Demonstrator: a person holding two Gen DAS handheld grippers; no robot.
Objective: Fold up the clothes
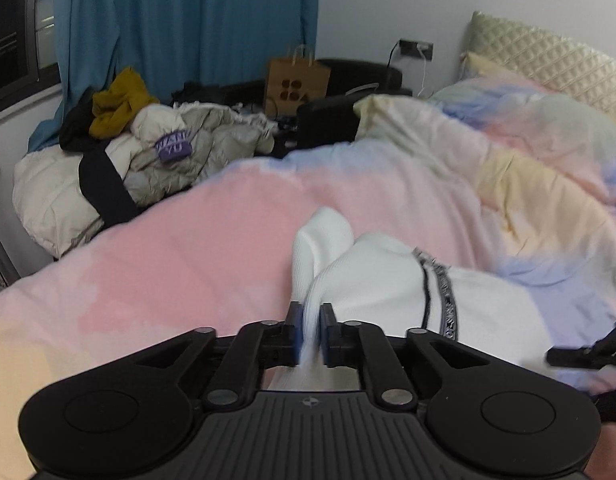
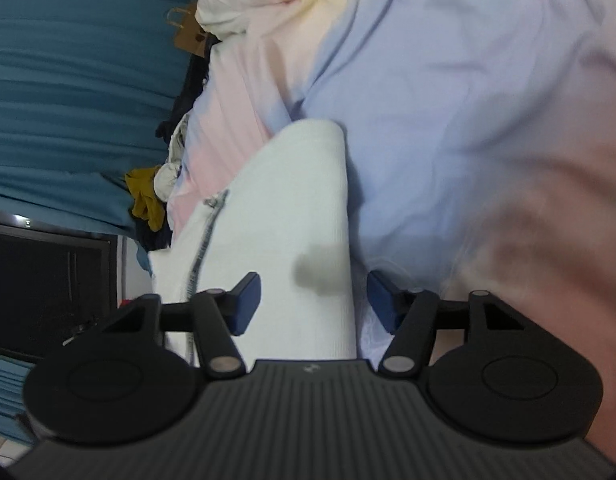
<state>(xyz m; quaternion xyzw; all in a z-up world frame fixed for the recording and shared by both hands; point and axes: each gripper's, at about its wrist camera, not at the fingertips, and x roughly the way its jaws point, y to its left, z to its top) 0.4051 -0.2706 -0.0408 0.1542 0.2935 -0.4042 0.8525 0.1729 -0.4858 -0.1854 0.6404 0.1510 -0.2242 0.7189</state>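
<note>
Left wrist view, bottom centre: left claw is clamped on a bunched ridge of the white garment, blue pads pressing ribbed cloth from both sides. The garment runs from lower centre to lower right across the pastel duvet on the bed, with a dark patterned trim strip down it. A black piece at the right edge, lower down, is probably the other tool; blurred, not sure. Further back, upper left: a heap of cream jackets, a mustard cloth, a teal curtain. Upper centre has a brown paper bag, upper right a quilted headboard.

Right wrist view, frame is rolled sideways. Right claw stands open astride the garment; the pads do not press it, and the right-hand pad sits just off the folded edge. A grey smudge shows on the cloth between them; lens or fabric, cannot tell.

Risks, as judgement: the left grip holds only a thin pinch, so a lift could slip it or drag a single layer and skew the fold. The right claw could close on duvet as well as garment, because the edge lies close to its pad.

Only the left view shows the gripped ridge, room clutter and headboard. Only the right view shows the garment's straight folded edge and the open gap.
</note>
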